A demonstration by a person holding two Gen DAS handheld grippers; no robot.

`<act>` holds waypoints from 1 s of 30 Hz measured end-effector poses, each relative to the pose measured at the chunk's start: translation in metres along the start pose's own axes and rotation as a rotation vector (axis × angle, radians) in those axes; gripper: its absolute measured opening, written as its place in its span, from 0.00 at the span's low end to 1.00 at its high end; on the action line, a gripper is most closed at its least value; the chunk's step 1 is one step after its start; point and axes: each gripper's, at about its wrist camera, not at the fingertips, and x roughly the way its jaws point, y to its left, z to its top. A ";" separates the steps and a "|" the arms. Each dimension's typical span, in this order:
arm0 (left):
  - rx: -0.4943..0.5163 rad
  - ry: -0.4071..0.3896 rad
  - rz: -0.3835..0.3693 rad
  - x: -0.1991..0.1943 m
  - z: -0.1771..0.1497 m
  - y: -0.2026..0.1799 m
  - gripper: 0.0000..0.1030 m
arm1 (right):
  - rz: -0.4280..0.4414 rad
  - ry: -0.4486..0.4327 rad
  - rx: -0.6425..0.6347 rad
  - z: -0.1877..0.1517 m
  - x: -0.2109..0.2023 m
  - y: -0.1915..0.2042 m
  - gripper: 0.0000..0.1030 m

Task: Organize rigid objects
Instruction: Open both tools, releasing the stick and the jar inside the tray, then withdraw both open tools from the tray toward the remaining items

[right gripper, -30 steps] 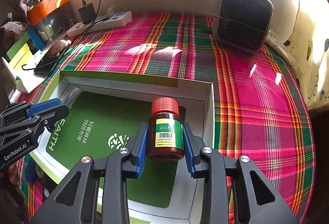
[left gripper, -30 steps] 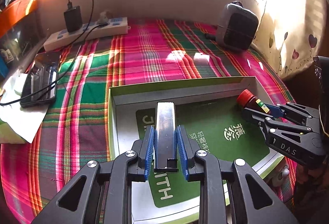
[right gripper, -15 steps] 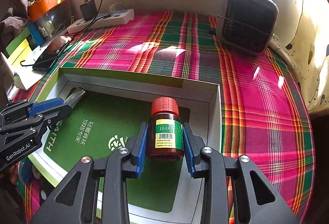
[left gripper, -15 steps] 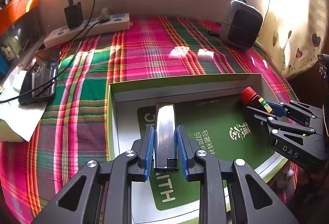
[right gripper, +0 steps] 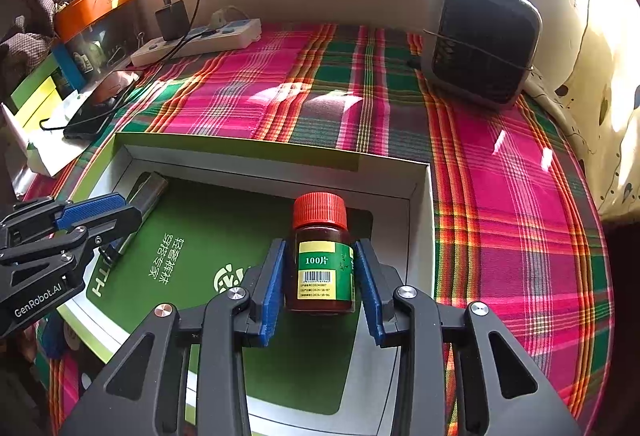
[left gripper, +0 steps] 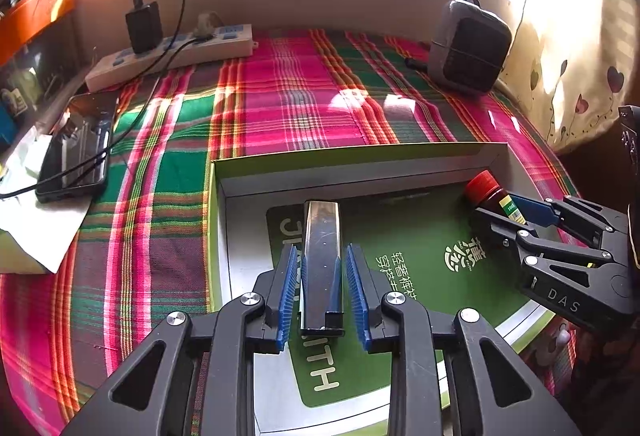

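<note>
Two views. Left wrist: left tool (left gripper: 322,294) has its blue pads spread with a gap on both sides of the metal bar (left gripper: 322,256), so the jaws are parted, not clamping. Bar lies flat in the green-rimmed box (left gripper: 352,155), left part, over the green insert. Right tool (left gripper: 516,213) sits at the box's right end around the red-capped bottle (left gripper: 490,191). Plaid cloth (left gripper: 280,107) covers the bench; power strip (left gripper: 172,55), phone (left gripper: 76,151), small heater (left gripper: 470,47) behind.

Right wrist: right tool (right gripper: 320,286) pads stand just off the bottle (right gripper: 322,260), slightly parted. Bottle stands upright inside the box (right gripper: 240,145) near its right wall. Left tool (right gripper: 100,209) beside the bar (right gripper: 146,191).
</note>
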 end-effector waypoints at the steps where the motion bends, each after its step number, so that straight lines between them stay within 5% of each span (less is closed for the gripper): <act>1: 0.000 -0.002 -0.002 -0.001 0.000 0.000 0.30 | 0.000 -0.002 0.000 0.000 0.000 0.000 0.41; 11: -0.011 -0.014 -0.007 -0.014 -0.004 -0.002 0.37 | 0.014 -0.027 0.020 -0.003 -0.009 0.000 0.49; 30: -0.035 -0.095 -0.016 -0.069 -0.031 -0.005 0.37 | 0.040 -0.108 0.066 -0.027 -0.057 -0.004 0.51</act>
